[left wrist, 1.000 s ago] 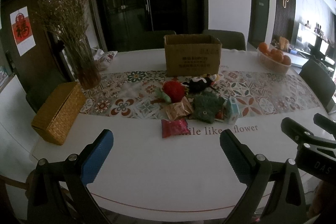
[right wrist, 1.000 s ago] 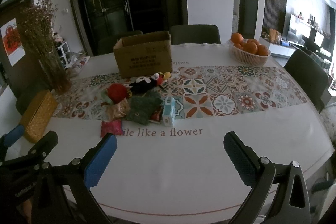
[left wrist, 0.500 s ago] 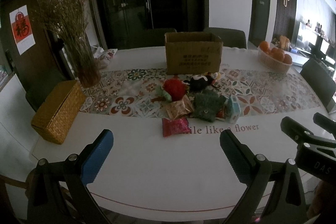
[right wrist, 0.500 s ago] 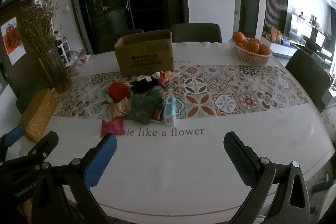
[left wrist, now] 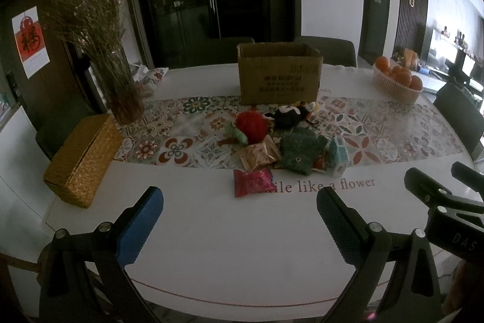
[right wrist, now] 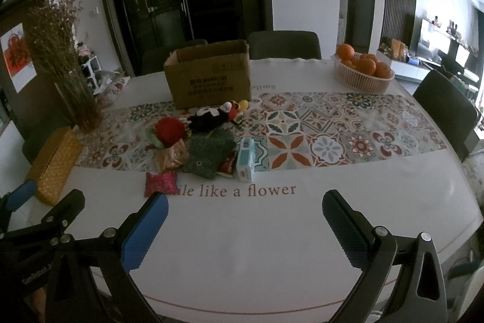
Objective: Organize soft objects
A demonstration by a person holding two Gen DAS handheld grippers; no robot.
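Note:
A pile of soft things lies mid-table: a red plush ball, a black plush toy, a green knitted piece, a gold packet, a pink packet and a light blue tissue pack. An open cardboard box stands behind them. My left gripper is open and empty over the near table edge. My right gripper is open and empty, to its right.
A woven yellow box sits at the left. A glass vase of dried flowers stands behind it. A basket of oranges is at the far right. Chairs ring the white table.
Both views have crept slightly closer to the table; the objects have not moved and both grippers stay open.

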